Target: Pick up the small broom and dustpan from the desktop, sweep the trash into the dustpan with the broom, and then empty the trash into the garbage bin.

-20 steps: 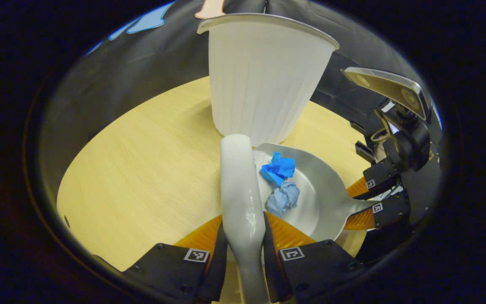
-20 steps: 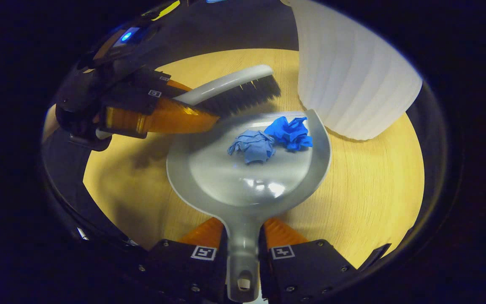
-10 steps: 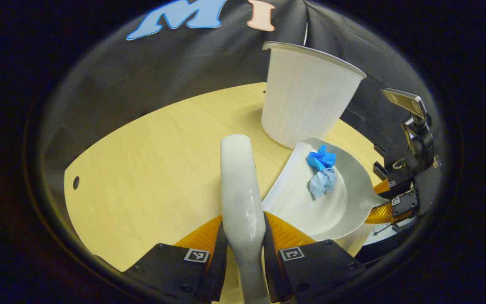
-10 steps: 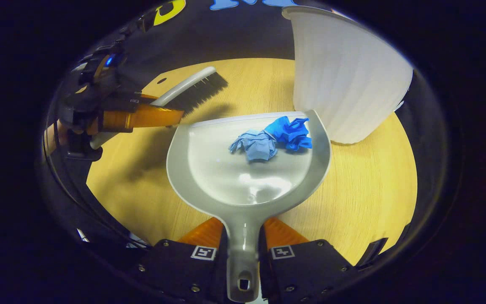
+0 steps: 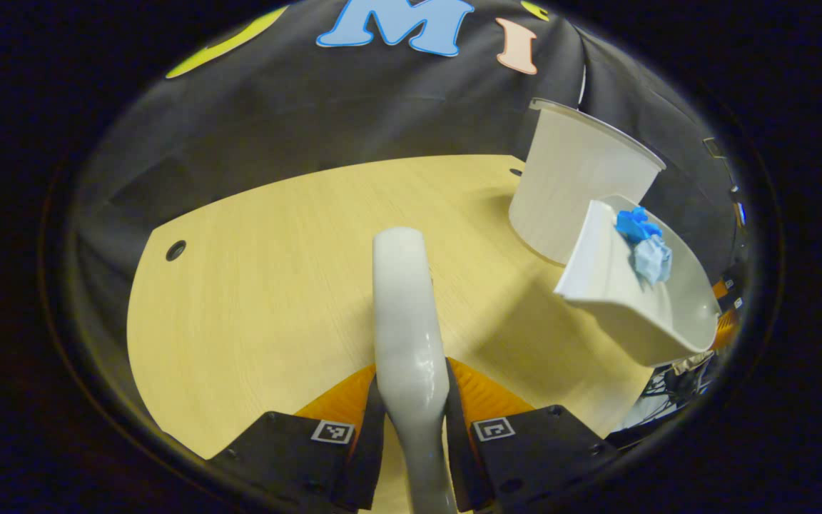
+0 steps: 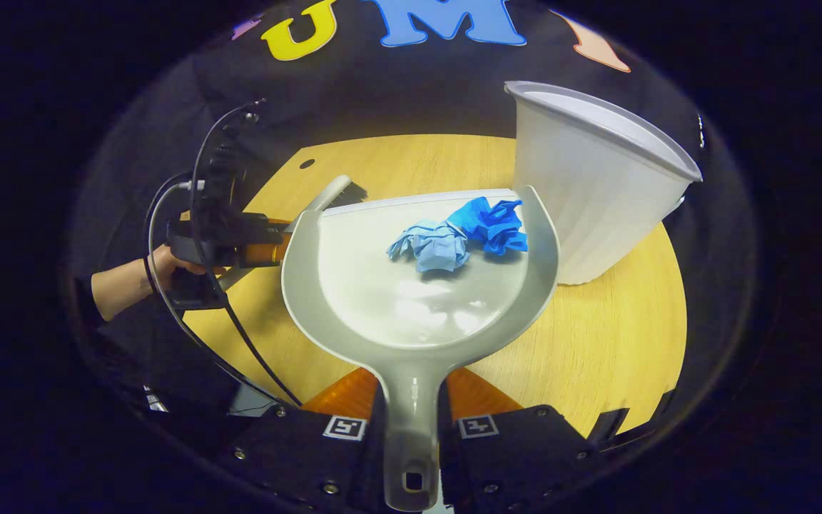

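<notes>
Here, pale wooden worktop (image 6: pixel 618 343) beneath everything. White garbage bin (image 6: pixel 589 185) upright near the far edge. Grey dustpan (image 6: pixel 411 300) raised beside the bin, its handle clamped in the right claw (image 6: pixel 411 421). Broom (image 5: pixel 404 314) gripped by the handle in the left claw (image 5: pixel 411 421), well apart from the dustpan. Two crumpled blue paper balls (image 6: pixel 461 235) lying inside the dustpan.

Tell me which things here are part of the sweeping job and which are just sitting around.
Part of the job:
broom, shut in the left gripper
dustpan, shut in the right gripper
two crumpled blue paper scraps in the dustpan
white bin

Just there:
wooden table
cables by the person's hand
</notes>
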Available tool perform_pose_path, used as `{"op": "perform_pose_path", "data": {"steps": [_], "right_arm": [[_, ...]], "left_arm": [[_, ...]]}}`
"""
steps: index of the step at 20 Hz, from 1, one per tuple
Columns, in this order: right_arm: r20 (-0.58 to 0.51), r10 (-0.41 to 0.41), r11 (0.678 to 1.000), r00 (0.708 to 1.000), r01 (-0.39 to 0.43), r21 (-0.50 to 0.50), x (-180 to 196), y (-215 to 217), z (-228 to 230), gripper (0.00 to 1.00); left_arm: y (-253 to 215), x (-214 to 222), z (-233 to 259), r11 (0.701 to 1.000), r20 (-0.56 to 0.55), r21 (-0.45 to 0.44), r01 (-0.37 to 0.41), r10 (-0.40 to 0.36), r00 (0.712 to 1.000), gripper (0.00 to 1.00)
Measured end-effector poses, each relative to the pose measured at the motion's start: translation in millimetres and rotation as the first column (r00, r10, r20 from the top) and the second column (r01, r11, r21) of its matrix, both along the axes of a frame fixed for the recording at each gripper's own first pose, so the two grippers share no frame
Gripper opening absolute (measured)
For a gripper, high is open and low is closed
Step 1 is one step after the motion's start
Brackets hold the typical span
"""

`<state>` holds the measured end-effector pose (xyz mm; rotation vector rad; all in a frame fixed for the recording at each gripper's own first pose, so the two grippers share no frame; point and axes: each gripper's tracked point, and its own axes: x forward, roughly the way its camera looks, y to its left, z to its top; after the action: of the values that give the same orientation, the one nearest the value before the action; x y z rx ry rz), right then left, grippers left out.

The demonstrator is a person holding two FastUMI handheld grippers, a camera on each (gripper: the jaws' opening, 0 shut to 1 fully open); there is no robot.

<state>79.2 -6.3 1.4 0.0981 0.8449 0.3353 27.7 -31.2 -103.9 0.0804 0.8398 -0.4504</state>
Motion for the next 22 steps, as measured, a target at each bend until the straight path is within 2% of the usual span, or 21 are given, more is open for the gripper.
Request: {"op": "perform_pose_path", "data": {"steps": [3,7,8,9,11,13,15,18,19,22], "right_arm": [[0.038,0.039,0.999,0.998,-0.040,0.005,7.7,-0.7,11.5,0.33],[0.081,0.058,0.996,0.995,-0.063,0.060,24.5,-0.8,41.9,0.32],[0.090,0.051,0.995,0.995,-0.058,0.078,28.9,-0.9,47.5,0.32],[0.099,0.040,0.994,0.994,-0.049,0.094,34.9,-2.8,56.0,0.32],[0.110,0.005,0.990,0.994,-0.021,0.142,46.0,-7.3,70.1,0.32],[0.111,-0.039,0.977,0.993,0.015,0.212,58.9,-13.4,84.2,0.32],[0.093,-0.102,0.951,0.990,0.070,0.302,73.9,-18.9,95.6,0.32],[0.056,-0.214,0.885,0.975,0.169,0.435,95.9,-34.9,108.3,0.33],[0.044,-0.247,0.854,0.968,0.196,0.483,102.0,-35.9,112.5,0.32],[-0.009,-0.310,0.737,0.951,0.246,0.630,112.0,-46.3,126.1,0.32]], "left_arm": [[11.0,0.1,1.7,0.999,0.004,-0.006,-0.040,0.040,0.999,0.49],[22.6,-1.8,6.7,0.996,0.010,-0.021,-0.083,0.083,0.996,0.49],[26.2,-3.6,8.7,0.995,0.008,-0.027,-0.095,0.095,0.995,0.46],[29.7,-5.7,10.9,0.994,0.007,-0.033,-0.105,0.106,0.994,0.49],[40.0,-9.6,12.8,0.991,0.008,-0.036,-0.127,0.128,0.992,0.44],[49.2,-14.1,17.0,0.988,0.009,-0.040,-0.150,0.150,0.989,0.46],[58.3,-16.8,18.9,0.985,0.013,-0.038,-0.169,0.169,0.986,0.46],[65.1,-22.3,21.9,0.981,0.013,-0.035,-0.189,0.189,0.982,0.46],[66.0,-25.5,22.1,0.981,0.011,-0.038,-0.193,0.193,0.981,0.48],[66.1,-33.3,22.1,0.979,0.005,-0.041,-0.200,0.200,0.980,0.46]]}}
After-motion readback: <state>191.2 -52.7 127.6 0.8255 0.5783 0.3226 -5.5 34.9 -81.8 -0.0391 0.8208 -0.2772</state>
